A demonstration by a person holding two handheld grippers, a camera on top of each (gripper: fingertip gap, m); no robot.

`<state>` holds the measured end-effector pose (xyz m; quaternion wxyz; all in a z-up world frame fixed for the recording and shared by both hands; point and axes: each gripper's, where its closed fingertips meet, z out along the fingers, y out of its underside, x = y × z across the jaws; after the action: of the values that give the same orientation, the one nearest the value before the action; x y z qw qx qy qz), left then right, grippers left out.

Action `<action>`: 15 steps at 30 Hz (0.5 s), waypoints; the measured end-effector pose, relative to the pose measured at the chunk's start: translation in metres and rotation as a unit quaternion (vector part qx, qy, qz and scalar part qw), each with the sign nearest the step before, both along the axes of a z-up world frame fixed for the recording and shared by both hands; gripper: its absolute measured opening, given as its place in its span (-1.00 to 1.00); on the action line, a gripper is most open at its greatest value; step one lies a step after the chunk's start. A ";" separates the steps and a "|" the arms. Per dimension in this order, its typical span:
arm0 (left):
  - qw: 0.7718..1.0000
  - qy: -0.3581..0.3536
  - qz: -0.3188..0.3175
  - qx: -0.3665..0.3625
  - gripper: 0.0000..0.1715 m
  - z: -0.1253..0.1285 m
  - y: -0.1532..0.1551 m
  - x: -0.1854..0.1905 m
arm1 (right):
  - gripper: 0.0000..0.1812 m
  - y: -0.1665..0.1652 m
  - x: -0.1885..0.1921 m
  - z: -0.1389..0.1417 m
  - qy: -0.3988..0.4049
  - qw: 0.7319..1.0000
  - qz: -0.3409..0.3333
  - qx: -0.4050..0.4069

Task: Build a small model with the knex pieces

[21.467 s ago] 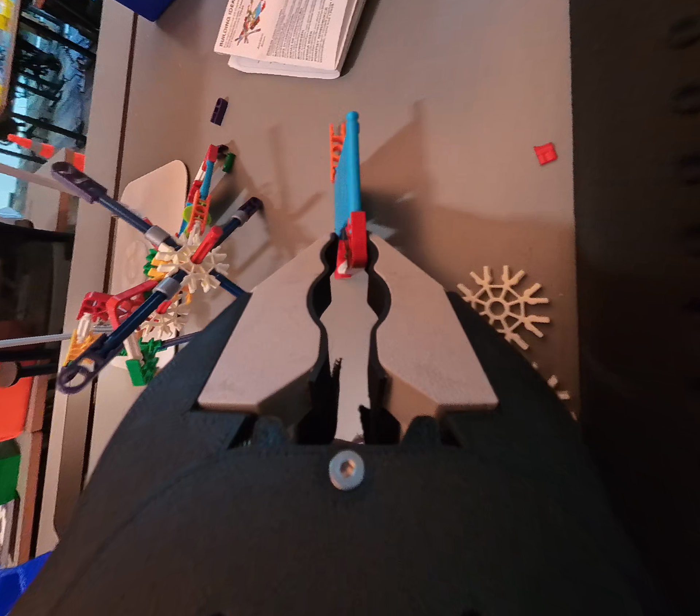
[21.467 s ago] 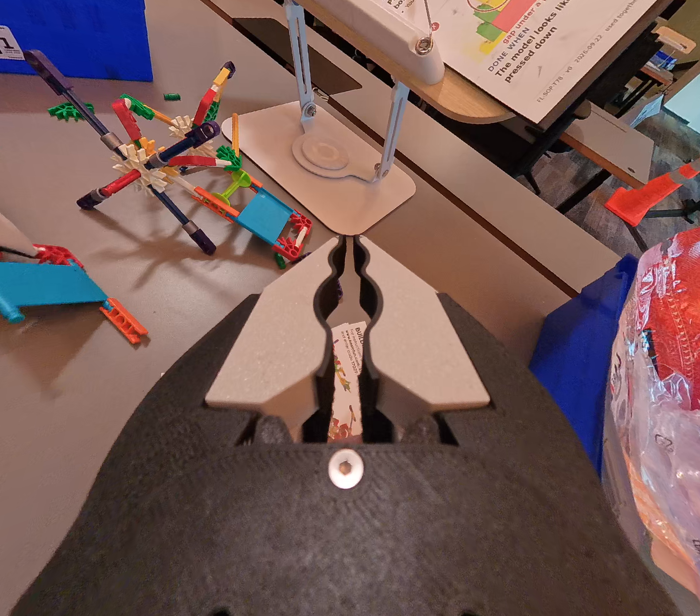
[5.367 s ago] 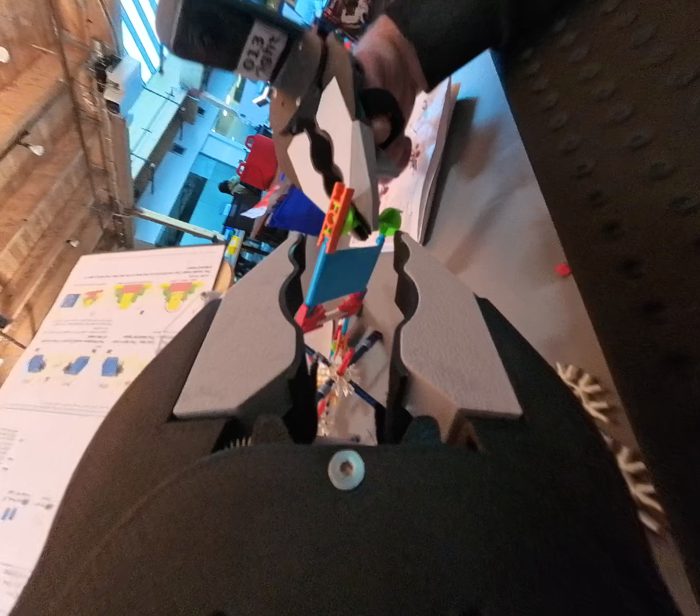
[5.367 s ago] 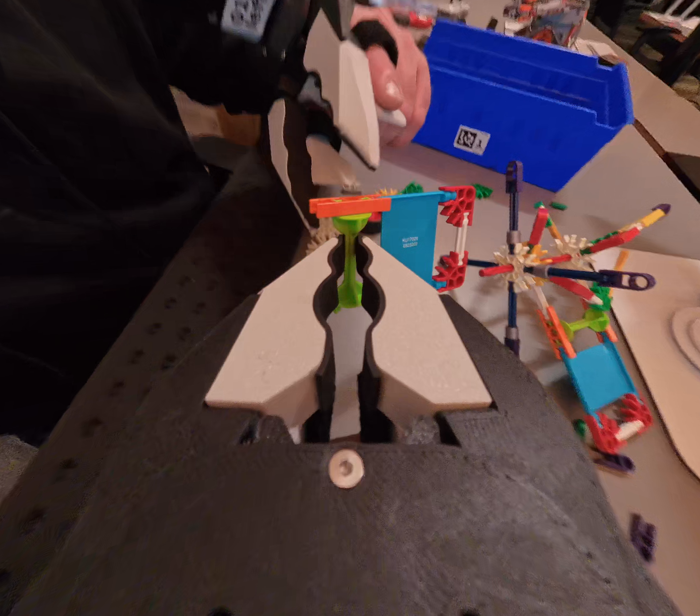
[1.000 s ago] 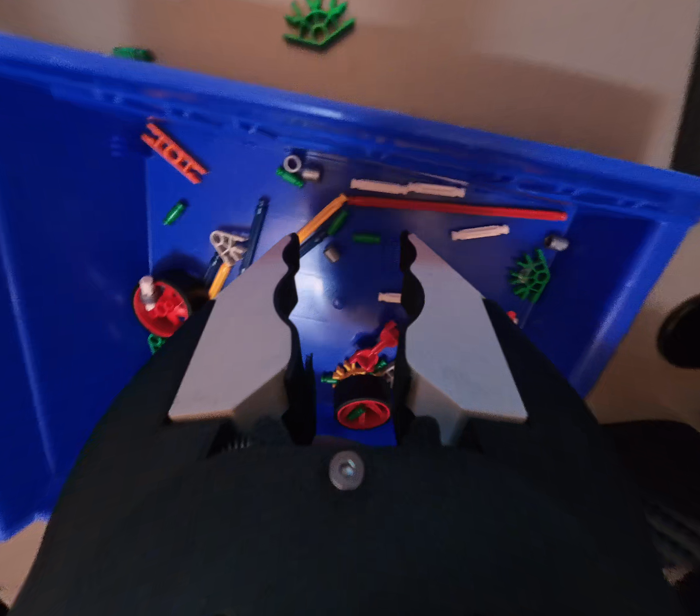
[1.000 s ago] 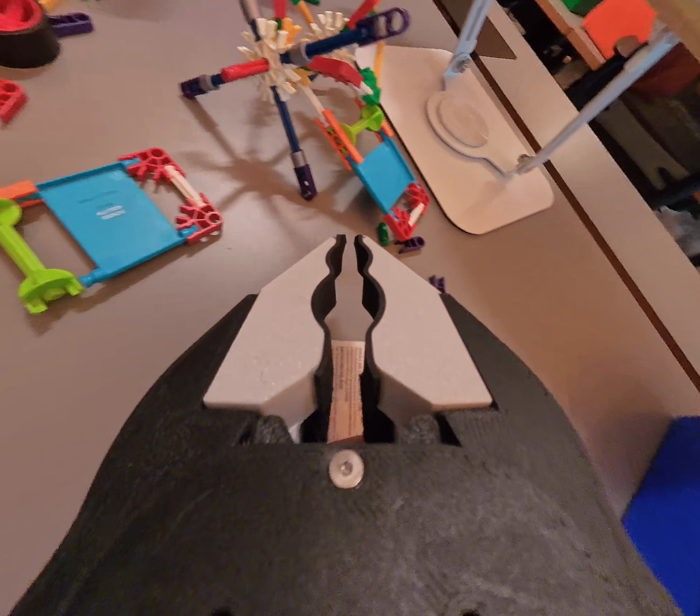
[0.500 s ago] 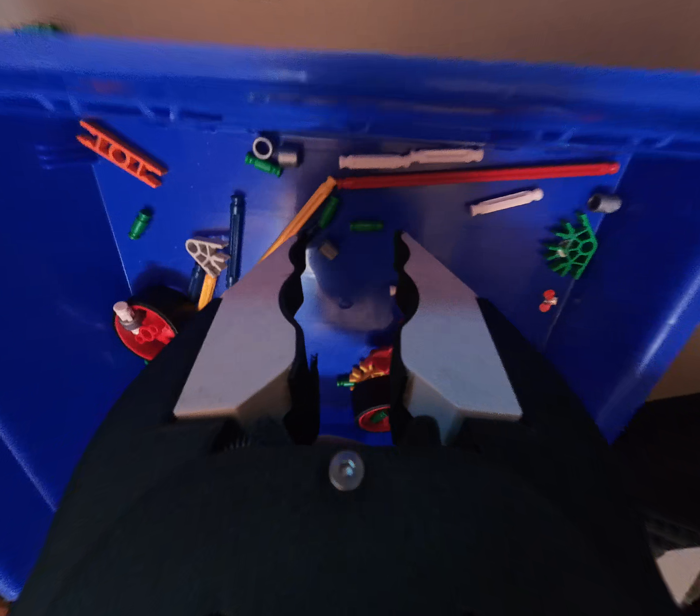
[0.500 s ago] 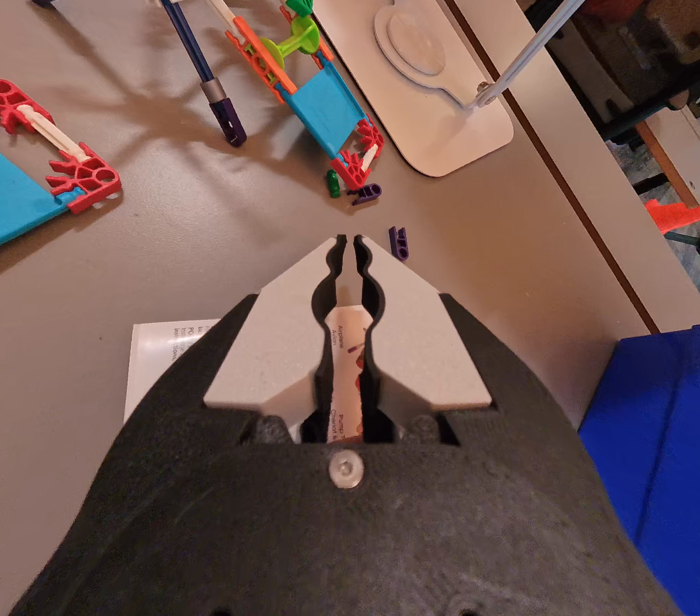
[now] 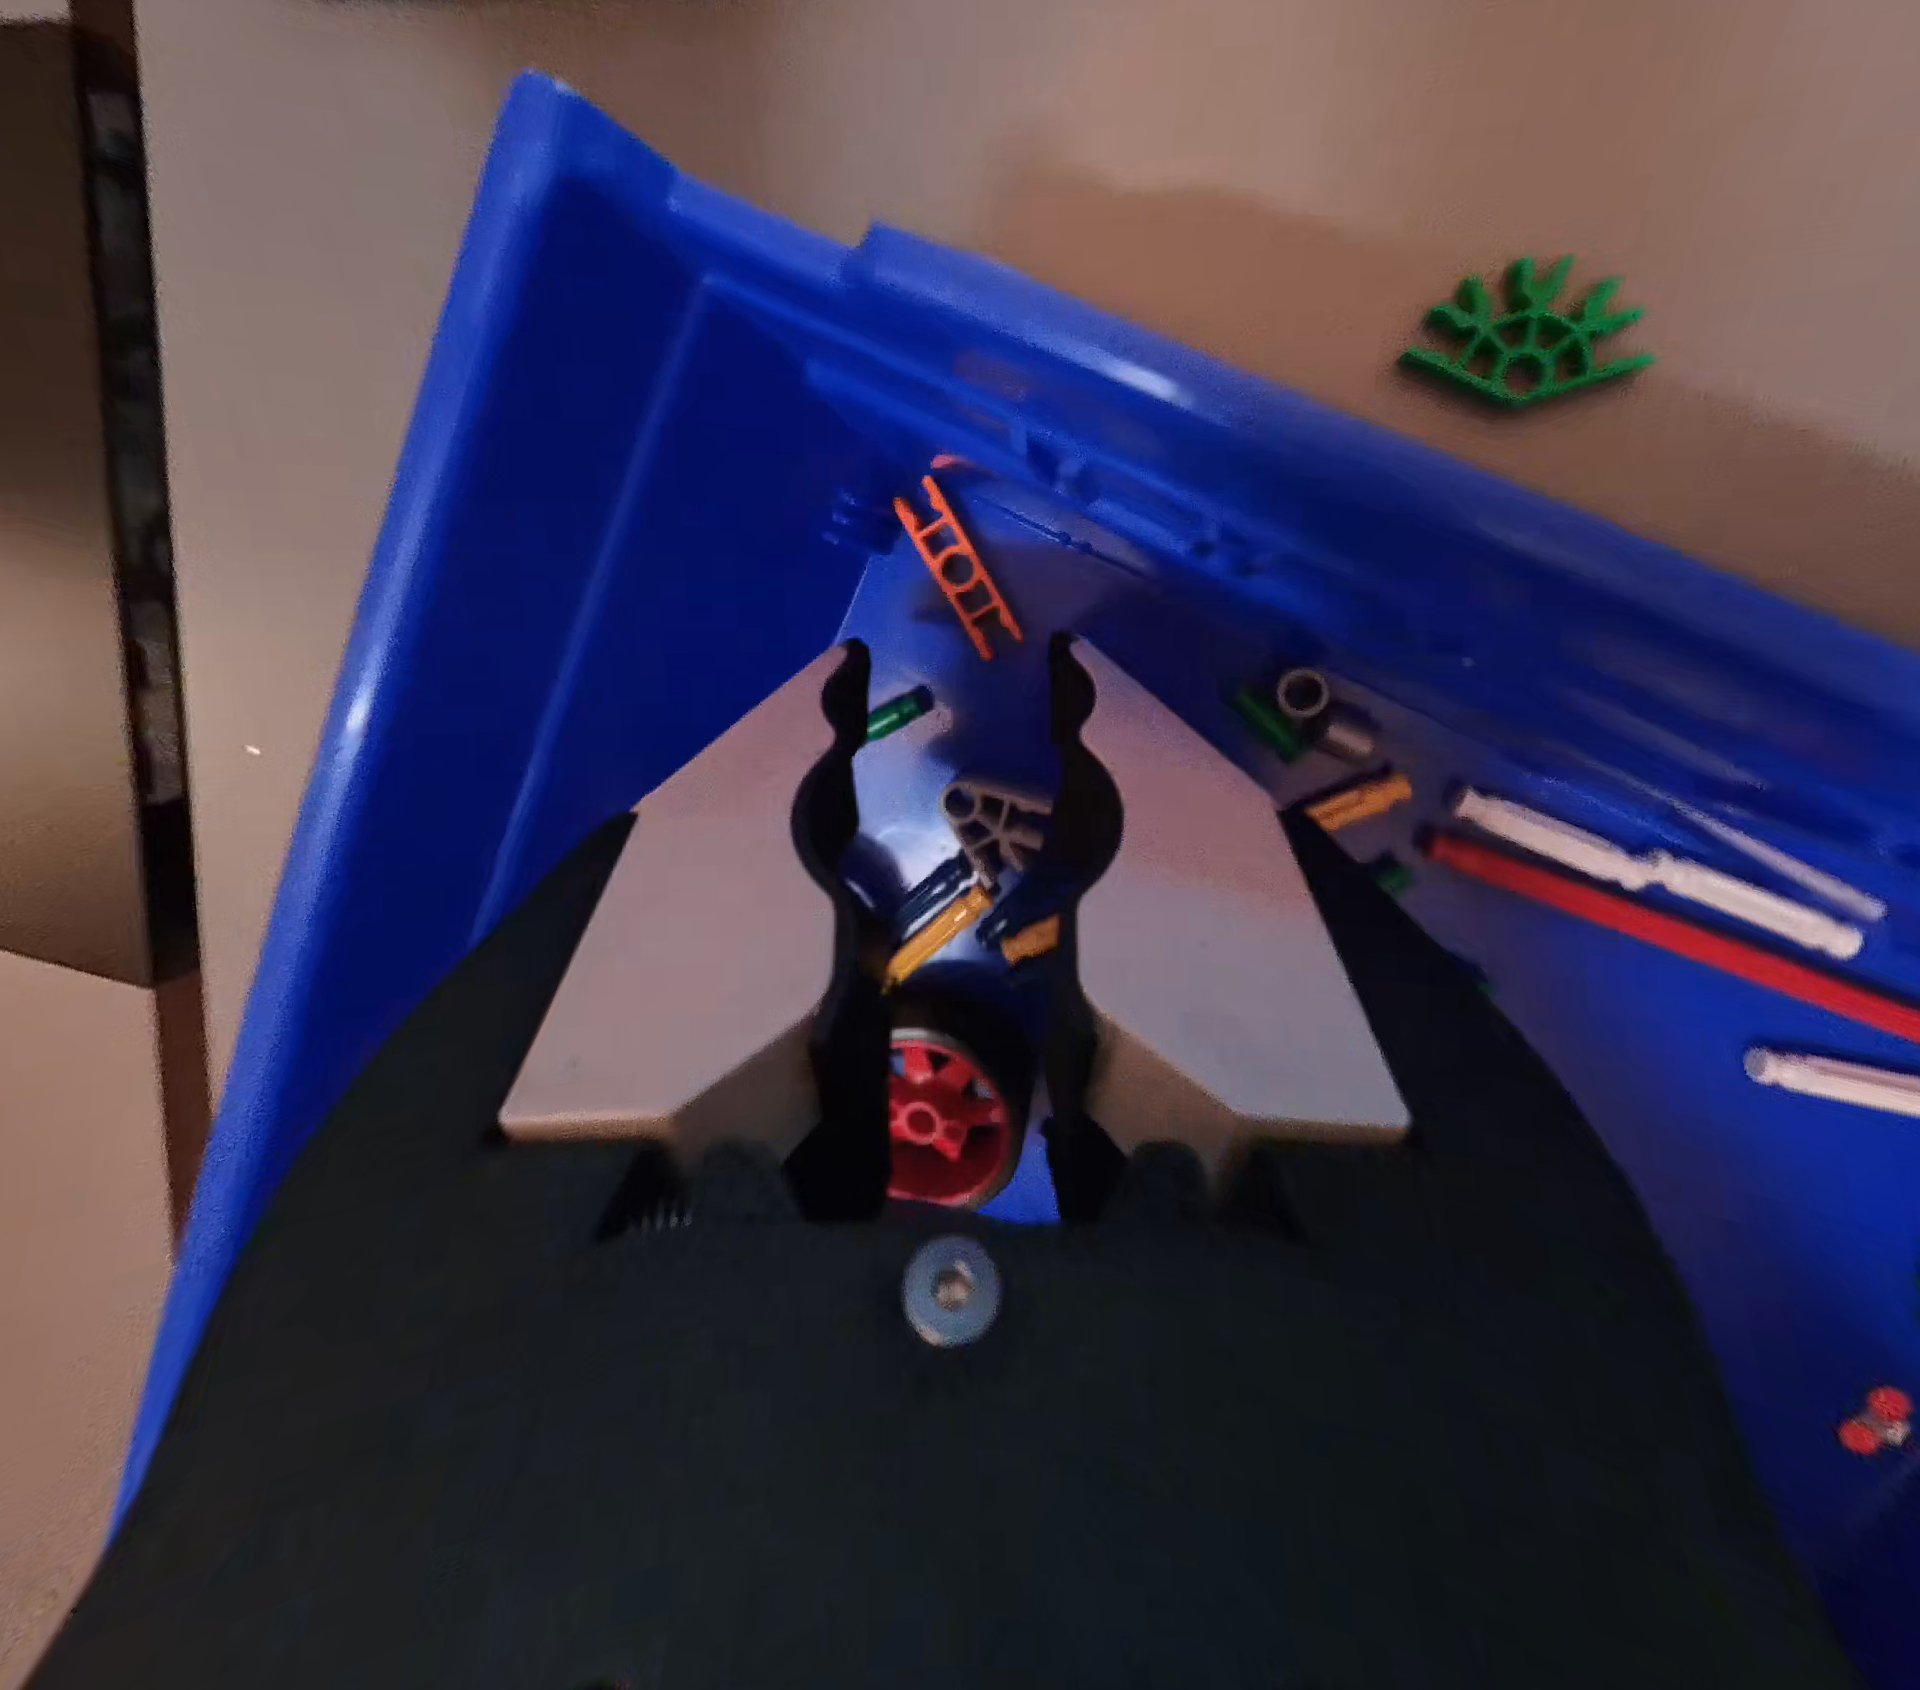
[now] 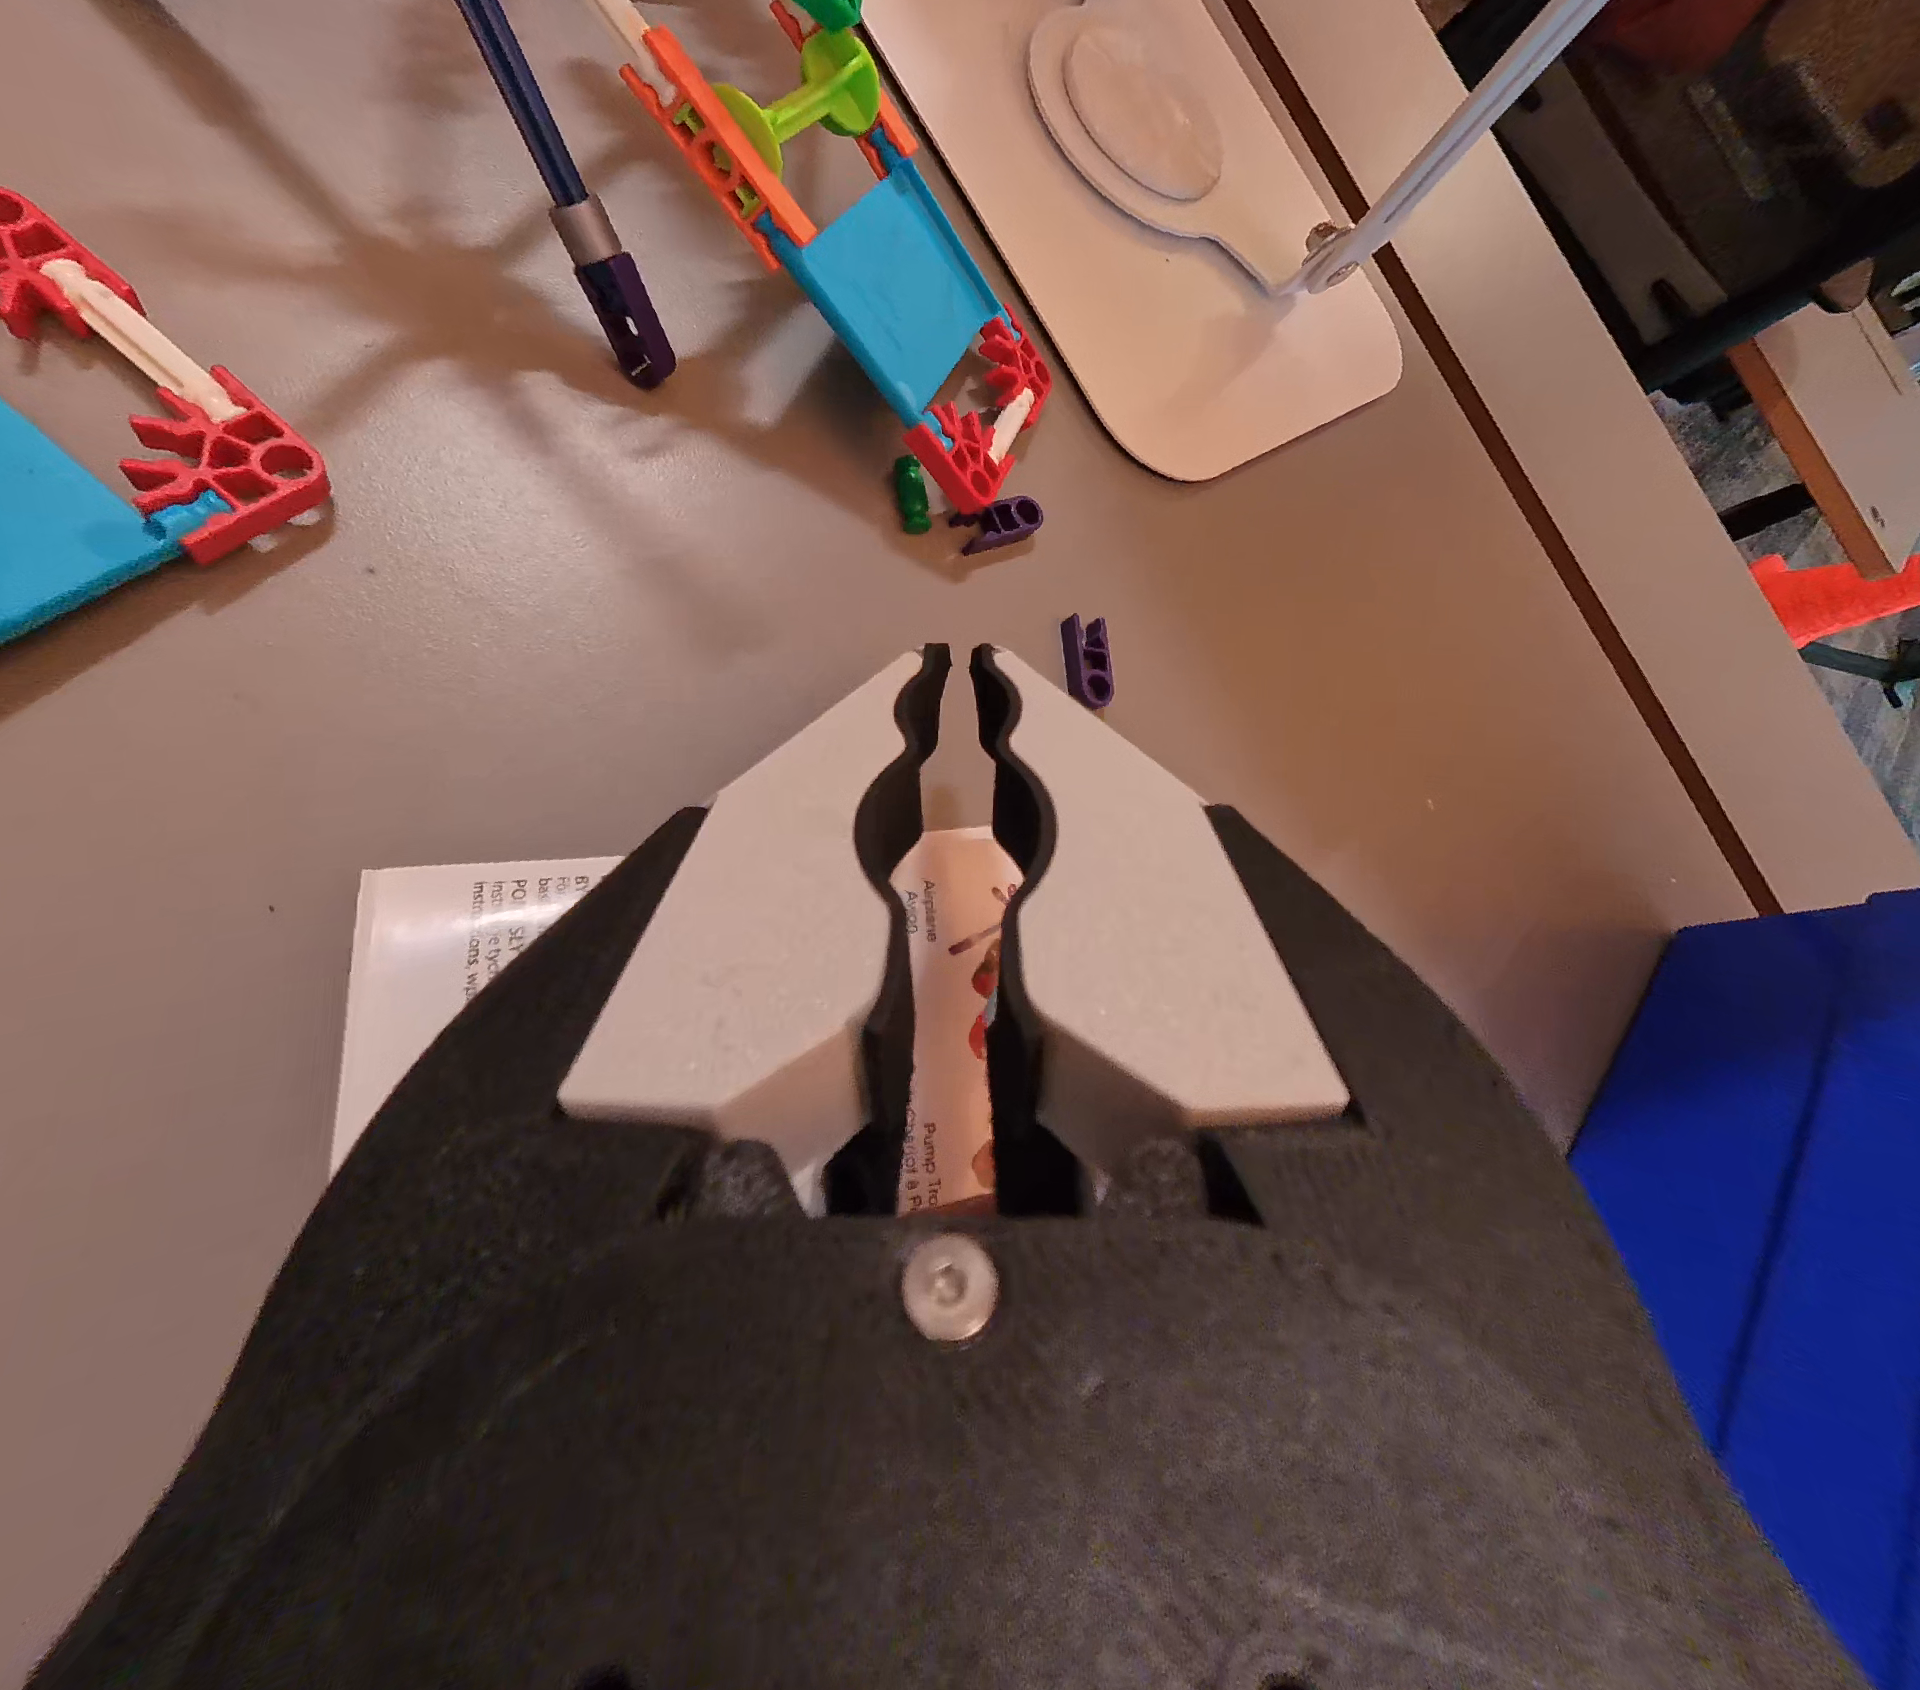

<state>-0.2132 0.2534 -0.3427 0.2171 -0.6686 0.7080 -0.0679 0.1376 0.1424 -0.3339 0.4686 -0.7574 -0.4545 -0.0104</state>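
Pointing into blue bin [image 9: 582, 518], open left tongs [image 9: 954, 653]

Printed matter: a white booklet [image 10: 416, 996] lies flat on the counter [image 10: 623, 705] under the right tool [image 10: 959, 653], partly covered by it.
Booklet, left part: several short lines of small black print.
Booklet, between the fingers: black captions beside small coloured drawings.
Blue bin [image 9: 582, 497] and loose pieces: no writing can be made out.
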 end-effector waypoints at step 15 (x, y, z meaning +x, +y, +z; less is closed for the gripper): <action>0.996 -0.003 0.081 -0.030 -0.89 -0.003 0.000 0.001 | -0.96 -0.009 -0.009 0.045 0.040 0.997 0.026 0.061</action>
<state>-0.2120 0.2533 -0.3457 0.2035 -0.7296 0.6488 -0.0730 0.1283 0.1332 -0.2890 0.5321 -0.7150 -0.4535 0.0042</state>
